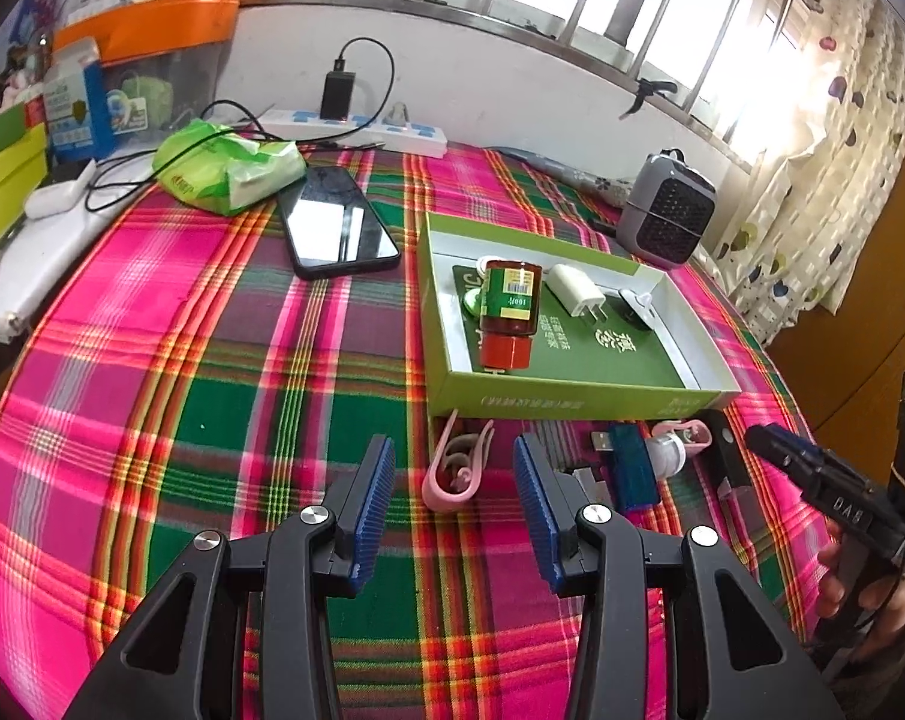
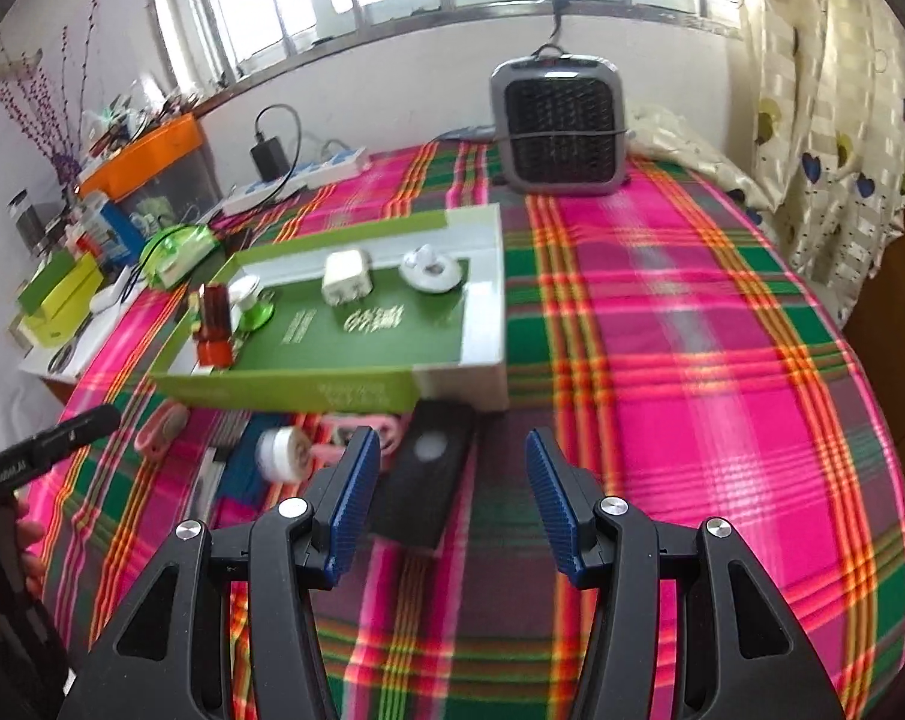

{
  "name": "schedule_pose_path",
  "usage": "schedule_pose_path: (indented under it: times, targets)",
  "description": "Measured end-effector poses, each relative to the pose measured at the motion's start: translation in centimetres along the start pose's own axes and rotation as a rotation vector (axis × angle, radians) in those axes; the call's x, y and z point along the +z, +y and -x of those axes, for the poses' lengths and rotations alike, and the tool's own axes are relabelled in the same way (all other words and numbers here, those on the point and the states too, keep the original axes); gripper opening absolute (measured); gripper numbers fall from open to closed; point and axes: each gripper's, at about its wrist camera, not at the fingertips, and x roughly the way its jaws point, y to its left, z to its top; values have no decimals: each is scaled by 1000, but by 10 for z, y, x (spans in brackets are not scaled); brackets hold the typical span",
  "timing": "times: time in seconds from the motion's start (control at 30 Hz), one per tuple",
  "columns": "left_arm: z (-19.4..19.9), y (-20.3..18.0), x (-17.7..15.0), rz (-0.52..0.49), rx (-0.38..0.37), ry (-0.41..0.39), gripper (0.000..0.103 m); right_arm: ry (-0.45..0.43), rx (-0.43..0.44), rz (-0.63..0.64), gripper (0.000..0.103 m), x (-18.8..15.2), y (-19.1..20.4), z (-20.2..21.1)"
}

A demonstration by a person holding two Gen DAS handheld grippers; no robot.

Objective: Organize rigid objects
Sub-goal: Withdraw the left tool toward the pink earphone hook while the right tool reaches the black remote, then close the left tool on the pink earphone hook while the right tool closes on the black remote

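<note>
Green box (image 1: 572, 402) sits mid-cloth as the collecting bin; bottle (image 1: 508, 312), charger (image 1: 575, 294) & white disc (image 2: 431, 269) already inside. Loose stuff lines its near wall, prob. staged for pickup: pink clip (image 1: 452, 468) at 12 o'clock of L gripper (image 1: 454, 468), blue stick (image 1: 632, 468) at 1. L jaws spread, straddling clip, not touching. R gripper (image 2: 446, 468) low, level, jaws spread, empty; black block (image 2: 428, 474) at its 11, partly behind the left finger.
</note>
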Motion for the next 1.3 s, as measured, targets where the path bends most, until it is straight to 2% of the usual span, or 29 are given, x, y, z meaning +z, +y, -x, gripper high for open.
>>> schedule_pose_path:
  times: [0.2,0.37,0.53,0.93,1.3]
  targets:
    - [0,4,-6,1,1,10,40,16,-13,31,52,-6,9,-5]
    - [-8,0,-9,-30,-42,43,41,37,-61,73,52,-9,17,-11]
    - [-18,-5,-8,-65,-32,66,41,60,-94,93,52,-11,19,-18]
    - [-36,-8,1,-124,56,95,41,89,-164,123,52,-10,20,-28]
    - [-51,-22,3,-223,107,119,41,103,-165,120,52,-6,16,-33]
